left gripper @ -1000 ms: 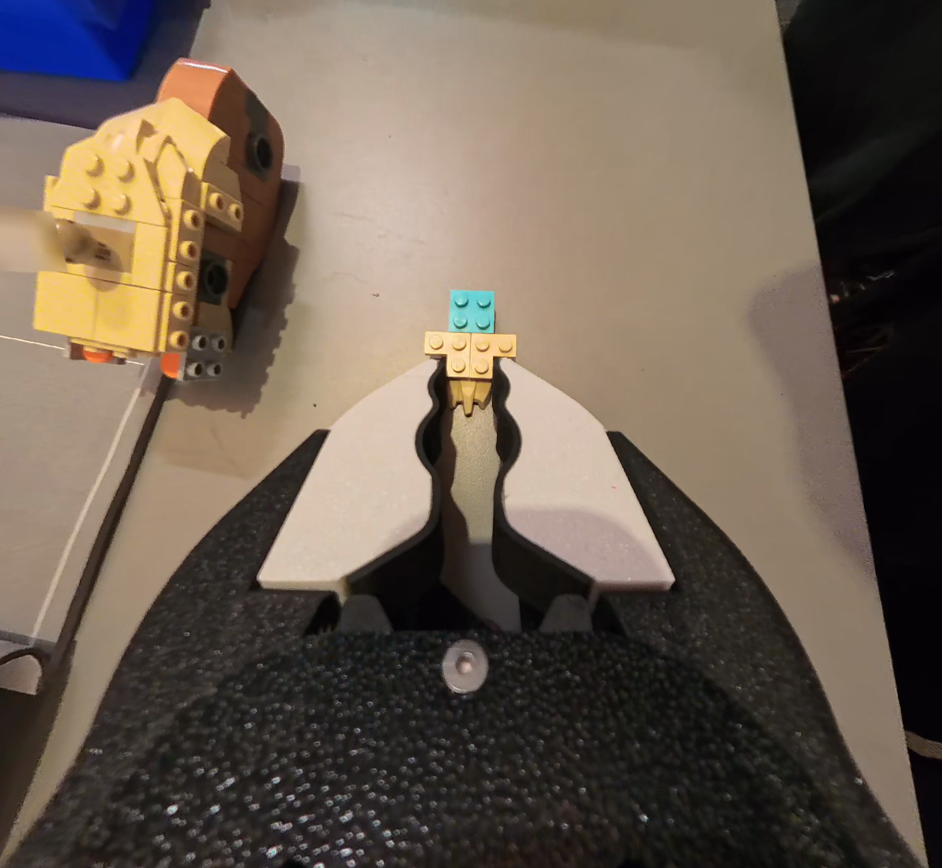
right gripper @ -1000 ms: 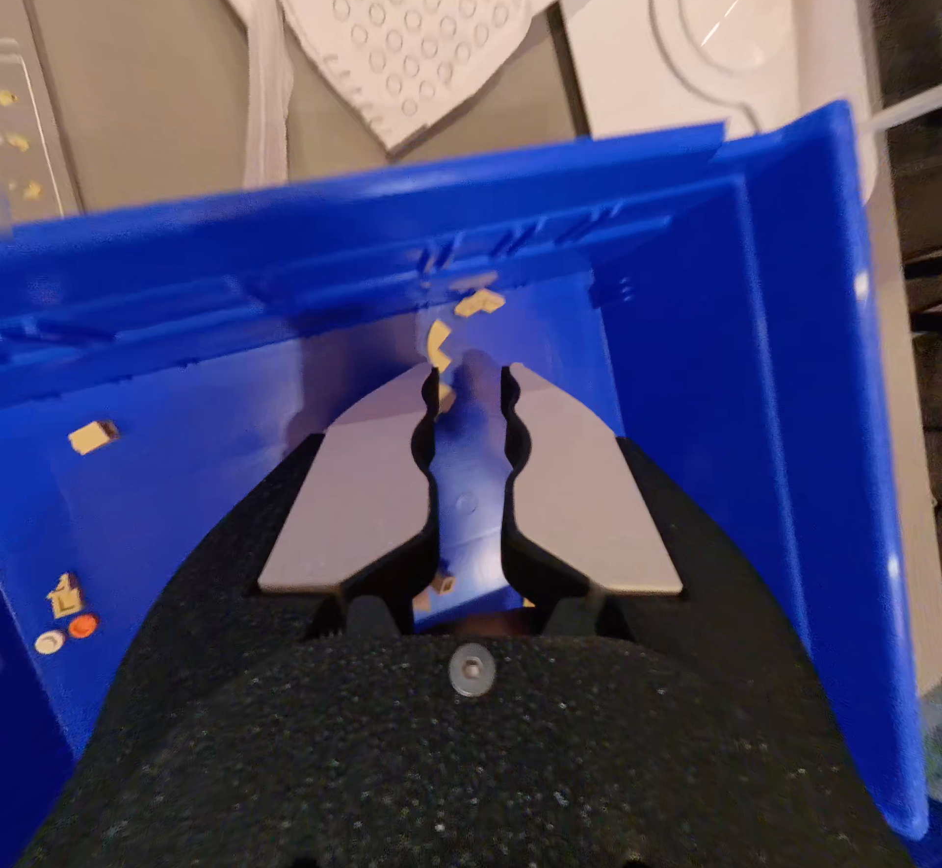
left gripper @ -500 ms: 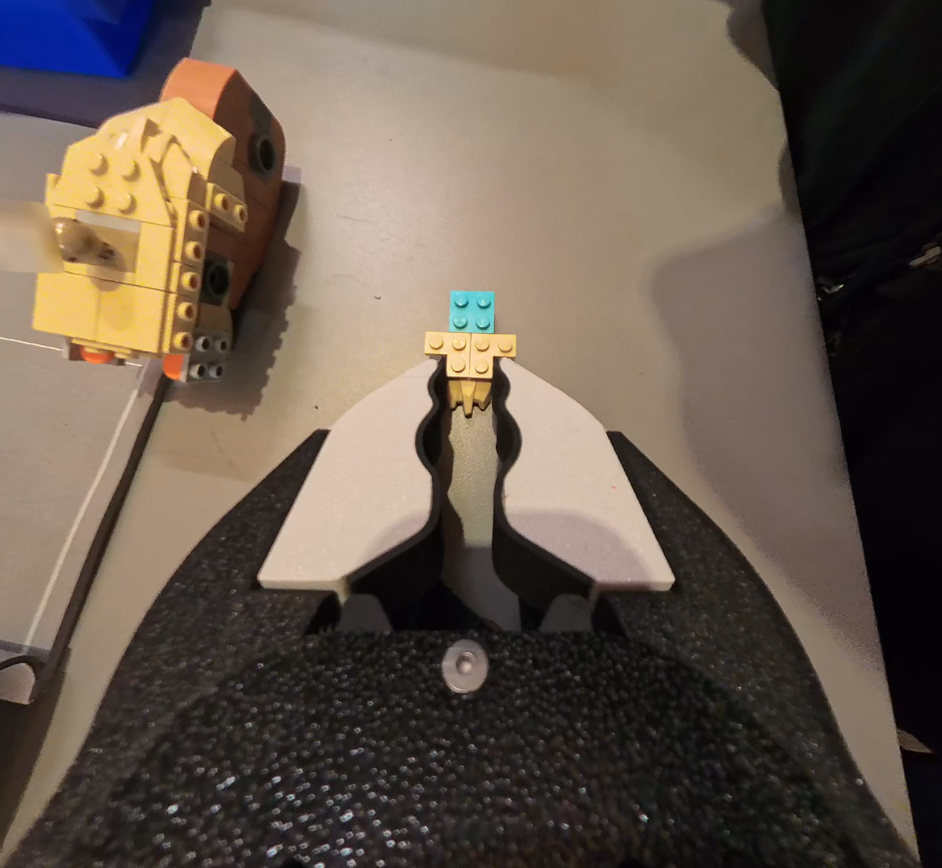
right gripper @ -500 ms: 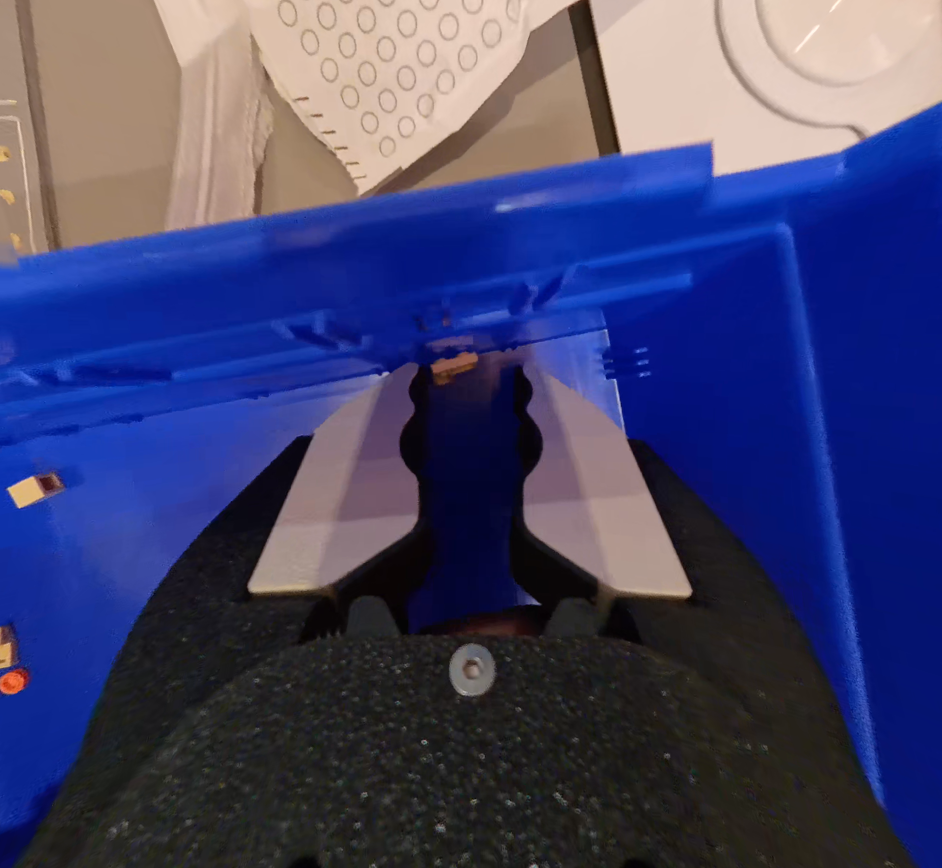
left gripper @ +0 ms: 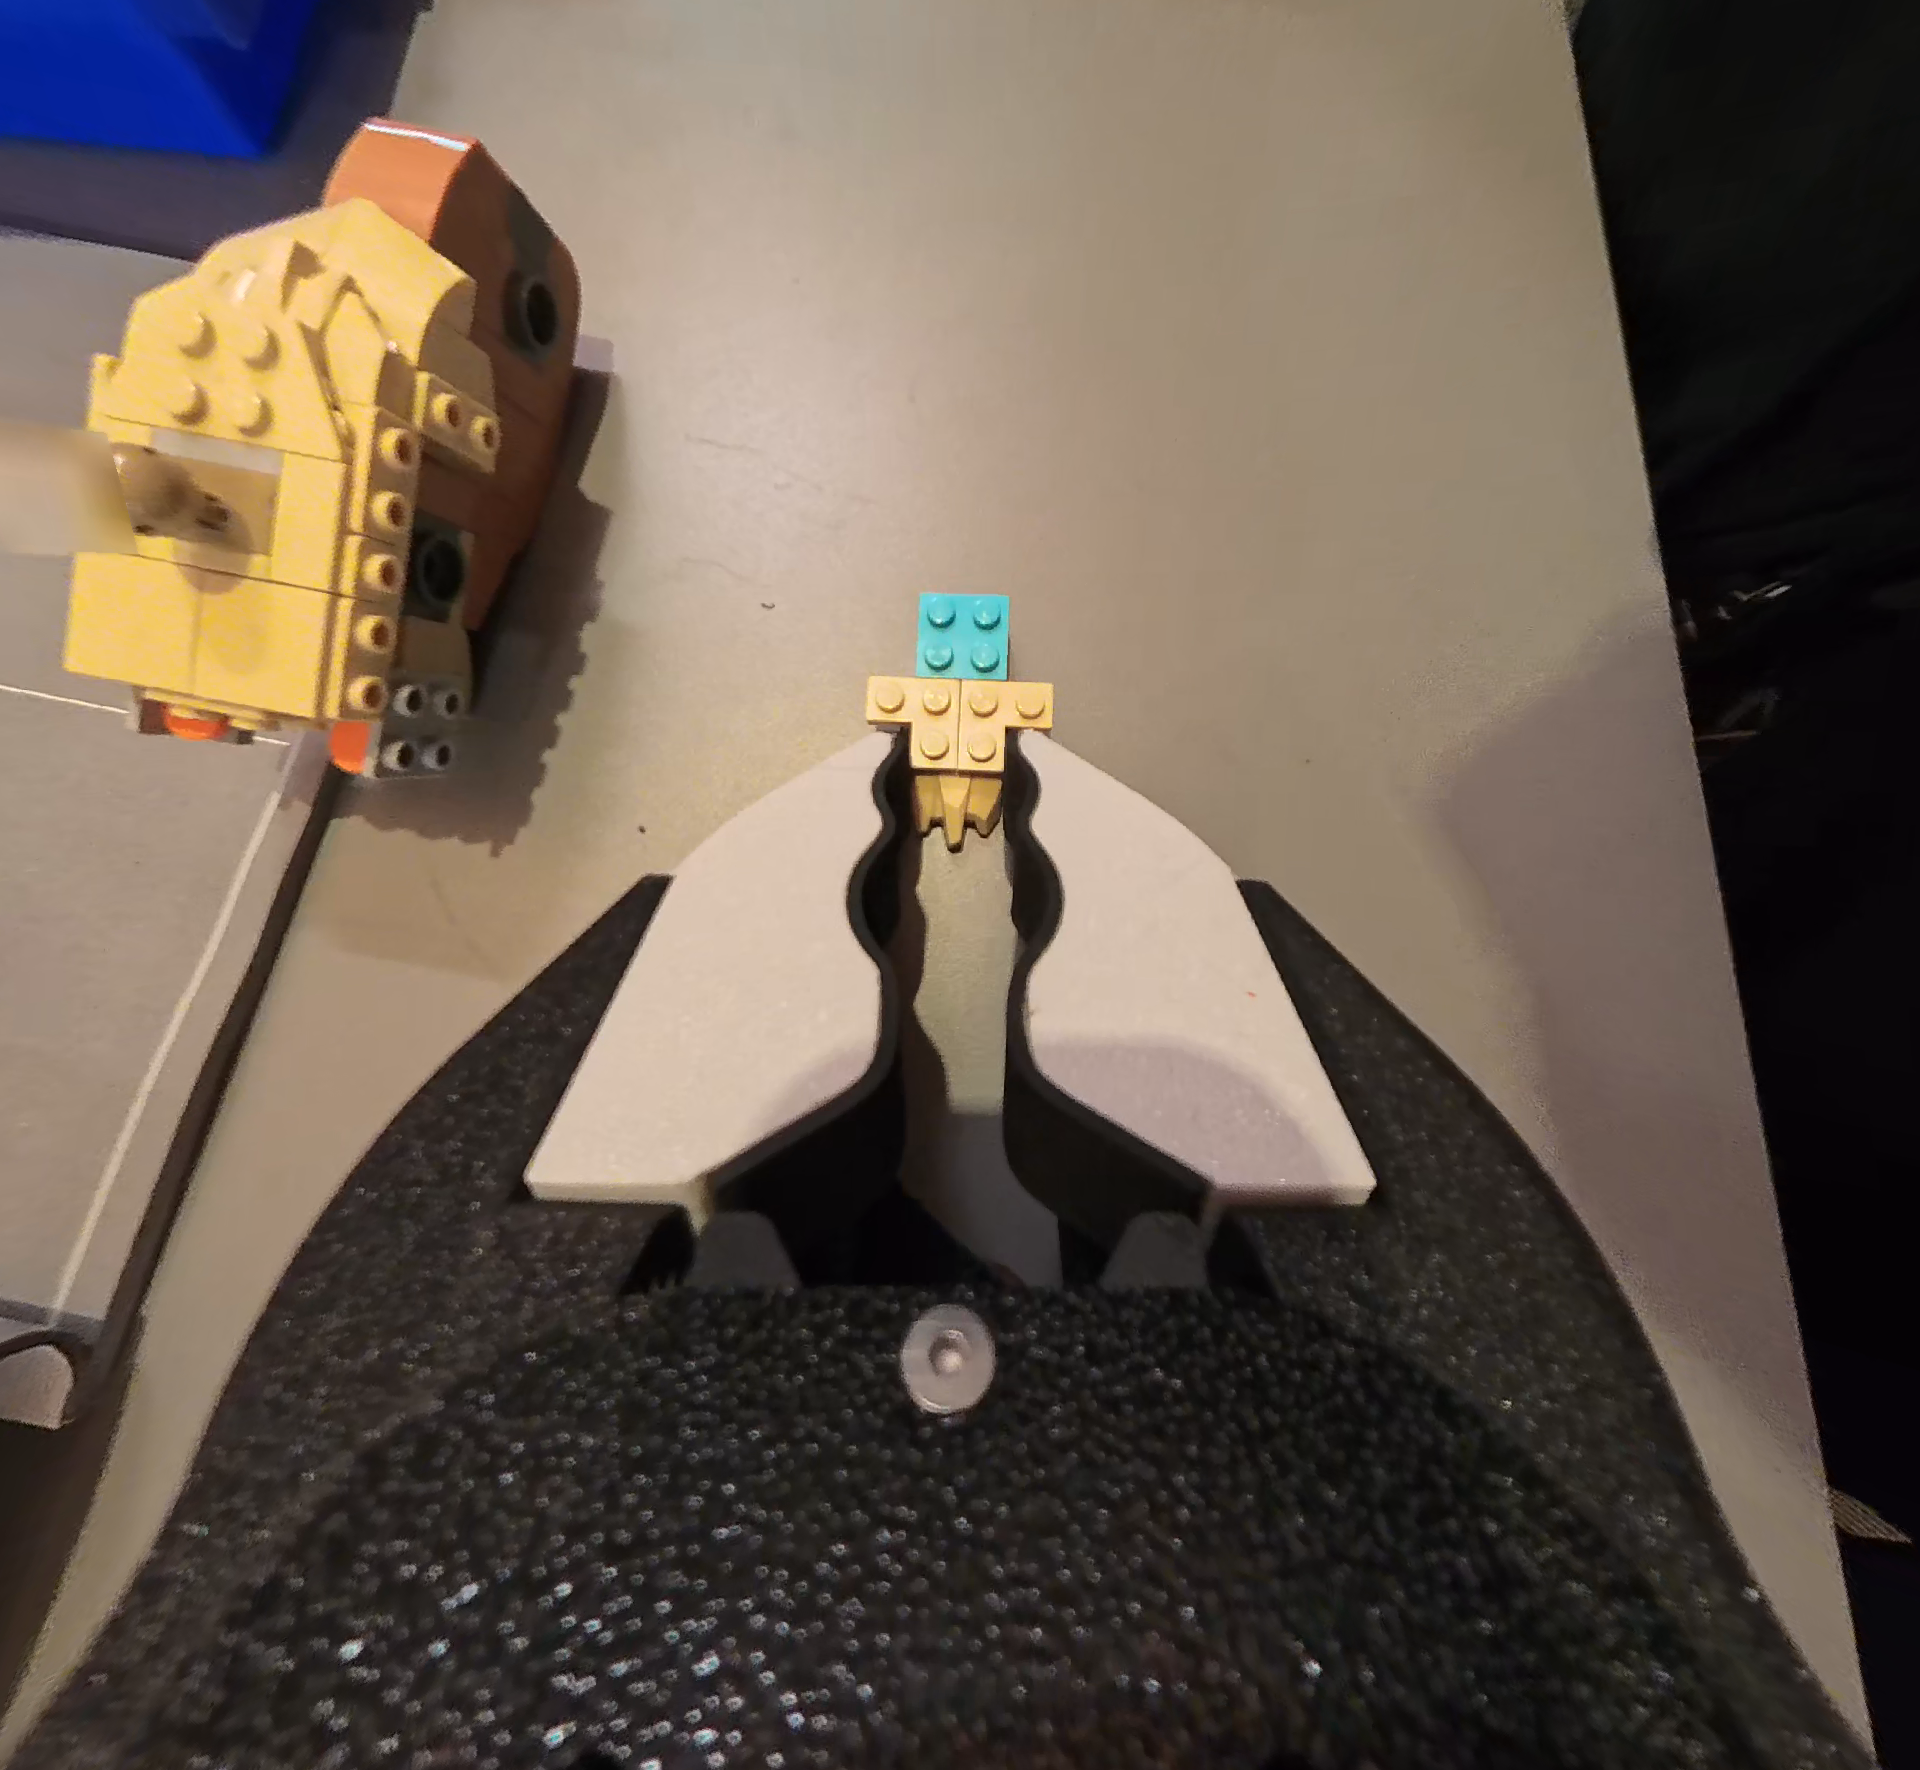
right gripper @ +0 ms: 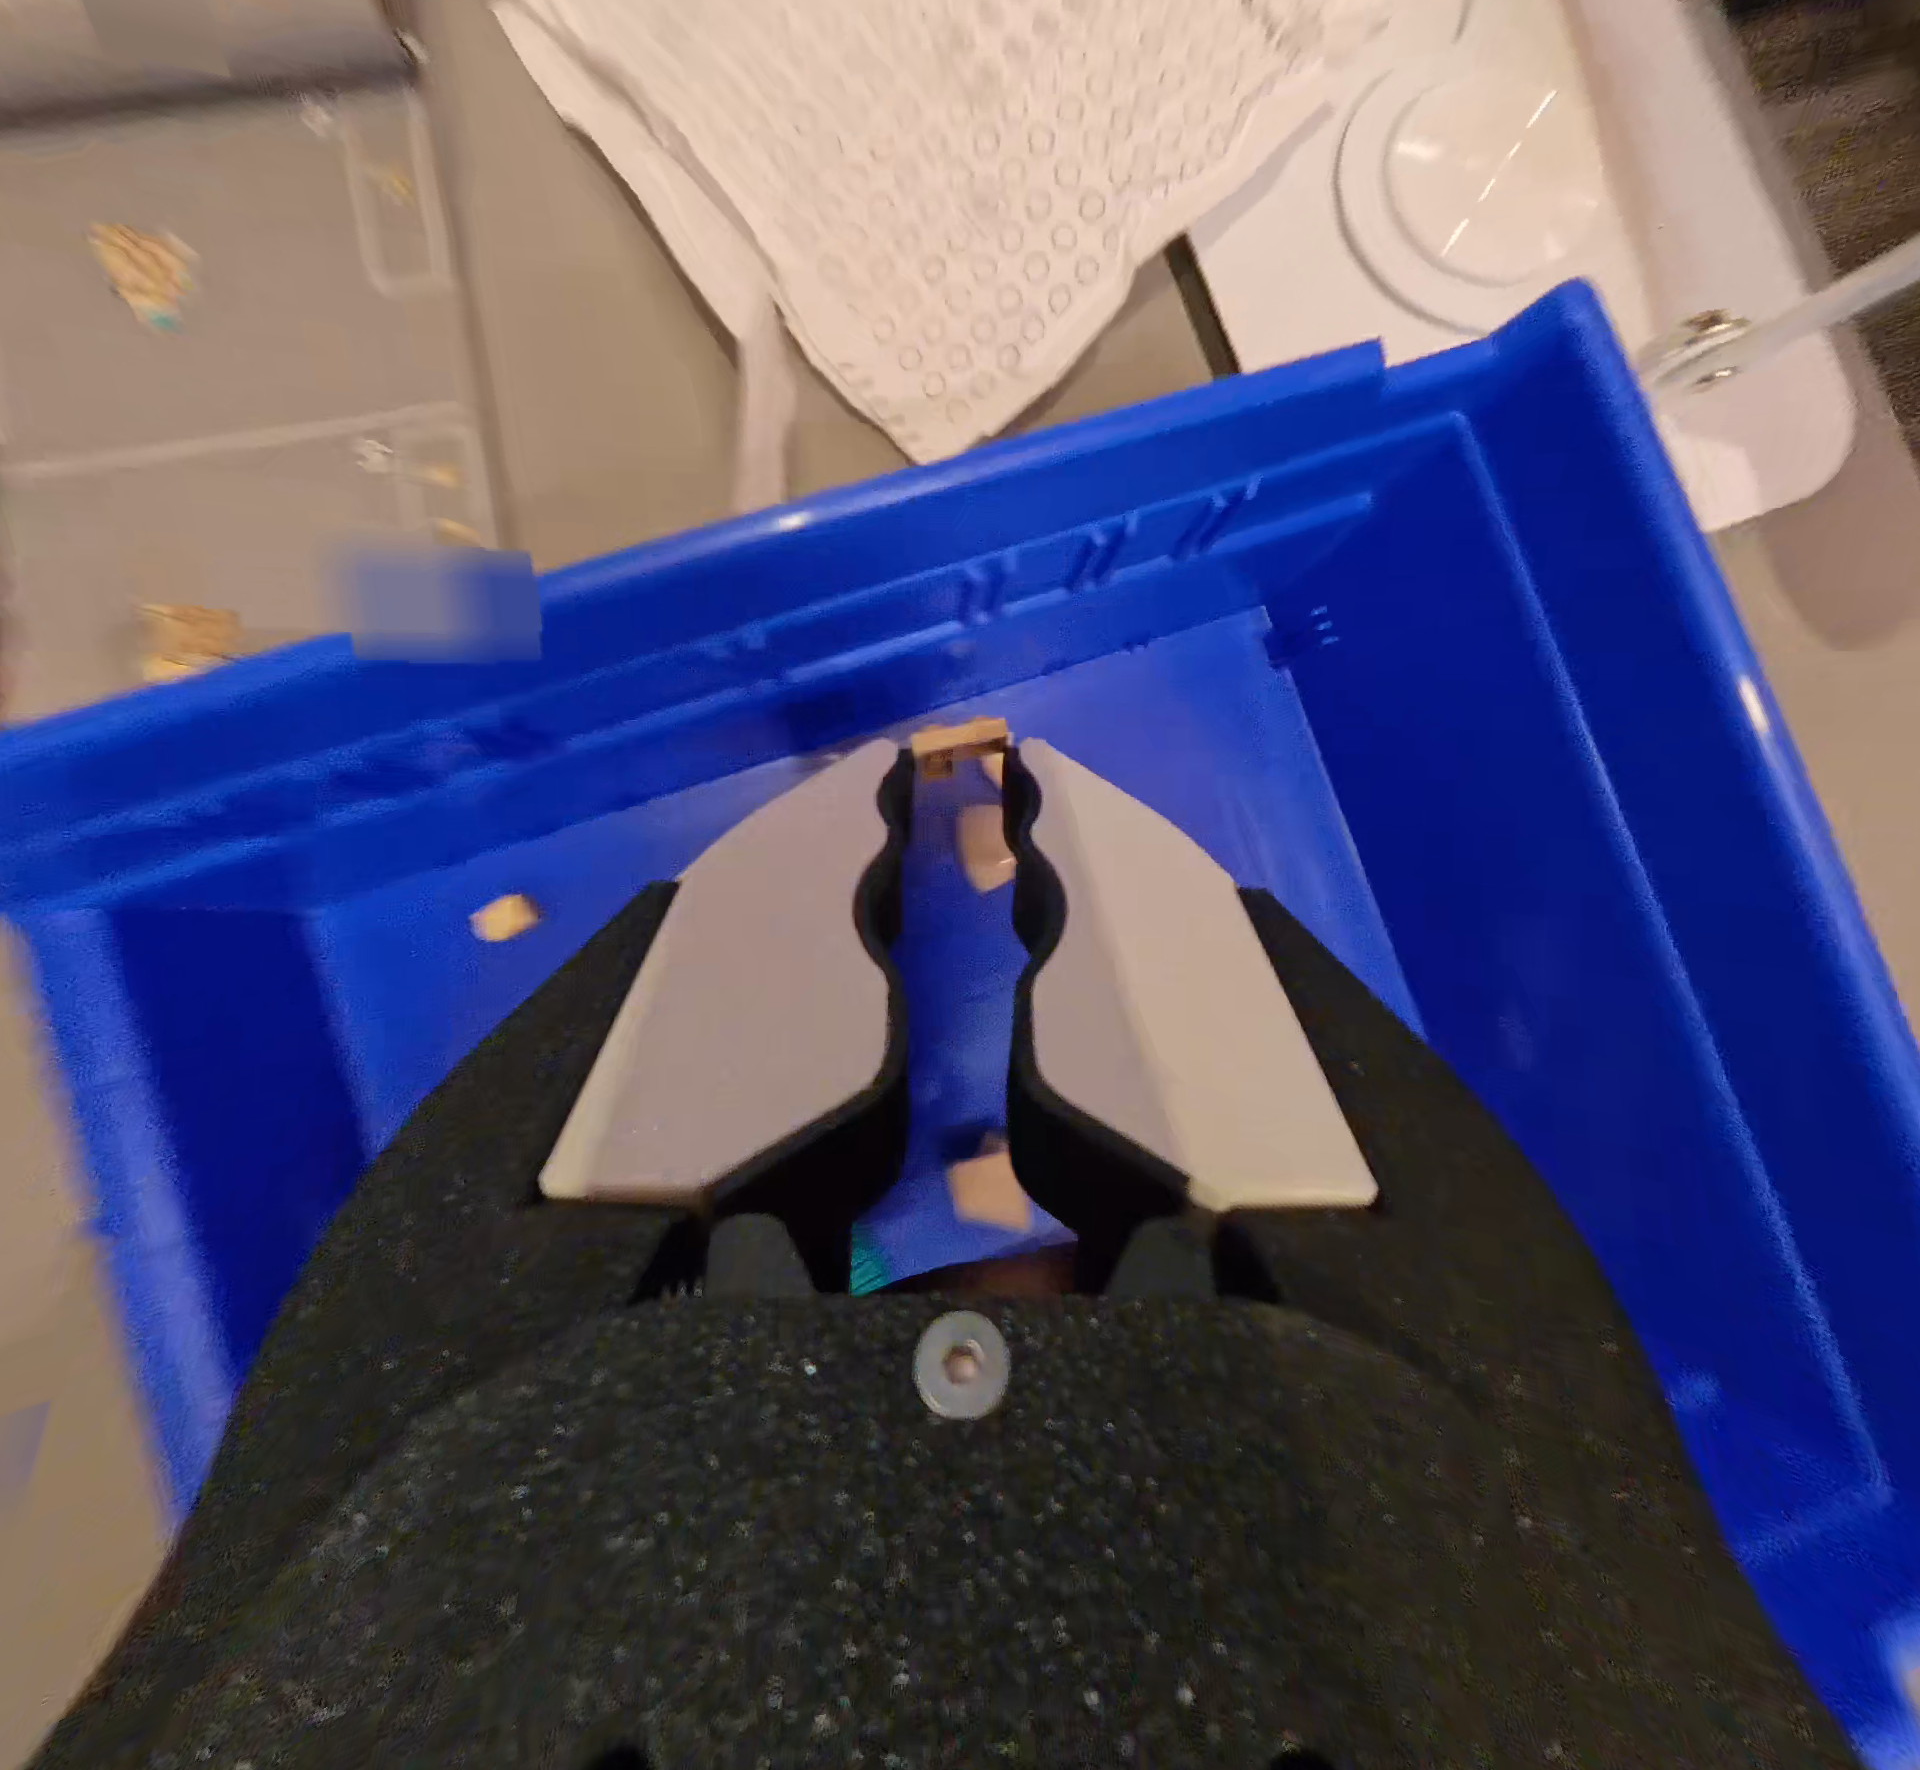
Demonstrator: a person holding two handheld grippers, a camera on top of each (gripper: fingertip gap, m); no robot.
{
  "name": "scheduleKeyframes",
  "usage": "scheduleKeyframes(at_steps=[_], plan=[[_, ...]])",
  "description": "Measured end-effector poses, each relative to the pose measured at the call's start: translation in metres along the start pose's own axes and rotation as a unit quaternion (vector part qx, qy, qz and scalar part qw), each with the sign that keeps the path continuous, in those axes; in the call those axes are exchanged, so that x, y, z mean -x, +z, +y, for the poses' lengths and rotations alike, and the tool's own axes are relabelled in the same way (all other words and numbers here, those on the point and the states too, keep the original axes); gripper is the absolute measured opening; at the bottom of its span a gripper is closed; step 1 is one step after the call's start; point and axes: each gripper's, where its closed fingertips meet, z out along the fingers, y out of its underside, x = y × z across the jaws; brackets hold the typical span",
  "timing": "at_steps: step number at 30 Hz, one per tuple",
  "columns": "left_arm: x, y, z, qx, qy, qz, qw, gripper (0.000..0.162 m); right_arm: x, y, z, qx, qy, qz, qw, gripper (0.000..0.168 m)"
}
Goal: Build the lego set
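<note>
While the left gripper (left gripper: 958,775) clamps a small sub-assembly (left gripper: 960,697) at its tips, the right gripper (right gripper: 961,756) pinches a tan piece (right gripper: 958,744) just above the floor of the blue bin (right gripper: 1621,785).

Sub-assembly: one teal square plate with four studs, sitting at the far end of two tan plates set side by side in a T, with a tan clawed part at the near end. The jaws close on the stem of the T. It is held out over the grey table (left gripper: 1143,318), apart from everything else.

Partly built model (left gripper: 312,494): tan and brown block, one, standing at the table's left side against a grey board (left gripper: 135,941). Well apart from the sub-assembly.

Right view is motion-blurred. Loose tan pieces on the bin floor: three countable, namely one left of the gripper (right gripper: 504,917), one between the fingers (right gripper: 982,856), one near the gripper's base (right gripper: 982,1190). One white dimpled sheet (right gripper: 987,162) lies beyond the bin.

Risks, as I judge them:
- Tan piece is caught only at the very tips and by a narrow edge; a quick lift could twist it out and drop it back into the bin.
- Bin's far wall is close ahead; a forward move could knock the piece loose.
- Grip on the T stem is narrow, so pressing a new piece on may rock the sub-assembly or pop the teal plate off.
</note>
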Motion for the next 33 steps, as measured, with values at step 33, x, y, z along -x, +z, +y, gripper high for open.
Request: scheduleKeyframes(at_steps=[33], plan=[[-0.011,-0.066,-0.086,-0.332,-0.116,0.055,0.935,0.025,0.339,-0.060,-0.062,-0.500,0.151,-0.202,0.828,0.016]])
